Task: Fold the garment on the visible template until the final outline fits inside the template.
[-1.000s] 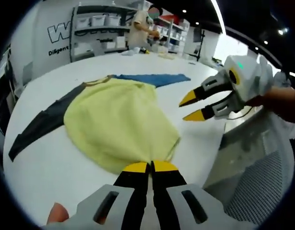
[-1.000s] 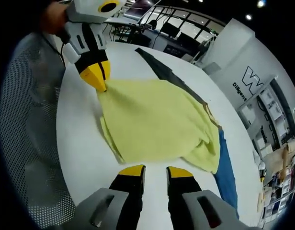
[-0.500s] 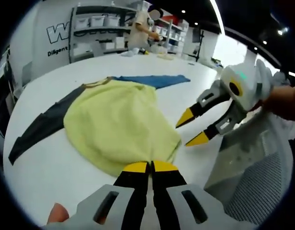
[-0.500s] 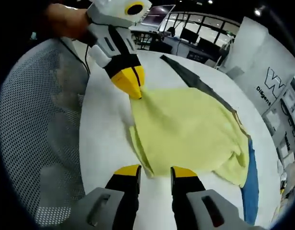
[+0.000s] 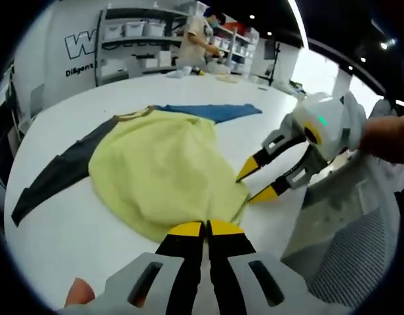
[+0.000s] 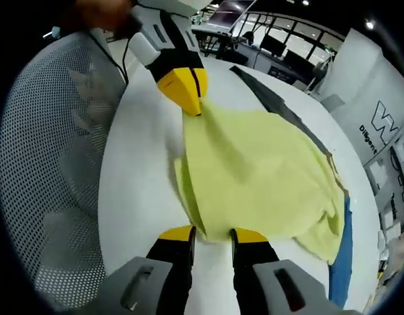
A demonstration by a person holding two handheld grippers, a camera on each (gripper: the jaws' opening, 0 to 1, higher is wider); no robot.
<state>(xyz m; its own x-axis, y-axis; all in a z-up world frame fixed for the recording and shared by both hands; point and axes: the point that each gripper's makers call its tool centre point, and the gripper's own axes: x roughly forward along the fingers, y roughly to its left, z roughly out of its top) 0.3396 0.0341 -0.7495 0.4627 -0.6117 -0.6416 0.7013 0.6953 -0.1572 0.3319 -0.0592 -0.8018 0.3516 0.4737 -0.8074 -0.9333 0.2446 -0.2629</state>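
Change since a second ago: the right gripper [image 5: 258,184], then held clear of the cloth at centre right of the left gripper view, has come down to the near right edge of the garment [image 5: 164,170]; its jaws stay parted. The left gripper [image 5: 206,229] has kept its clamp on the hem throughout.

Left gripper view, near to far:
- Left gripper, bottom centre: yellow tips pressed together with the garment's near edge pinched between them.
- A fingertip [image 5: 77,291], lower left, beside the gripper body.
- Right gripper, centre right: jaws apart, tips at the cloth's edge; whether the lower tip touches cannot be told.
- Garment: pale yellow, bunched, mid-frame on the white table [image 5: 64,230].
- Template [image 5: 54,170]: dark band running out to the left from under the cloth, blue band [image 5: 212,109] beyond it at upper centre.
- A person [image 5: 194,41] at shelving [image 5: 133,39], top centre.

Right gripper view, near to far:
- Right gripper [image 6: 206,233], bottom centre: jaws open, straddling the garment's [image 6: 261,177] near folded edge.
- Mesh chair [image 6: 51,170] at the left.
- Left gripper [image 6: 189,98], upper centre: tips shut on a peak of cloth drawn up from the table.
- Dark band [image 6: 267,98] upper right; blue band [image 6: 341,262] lower right.
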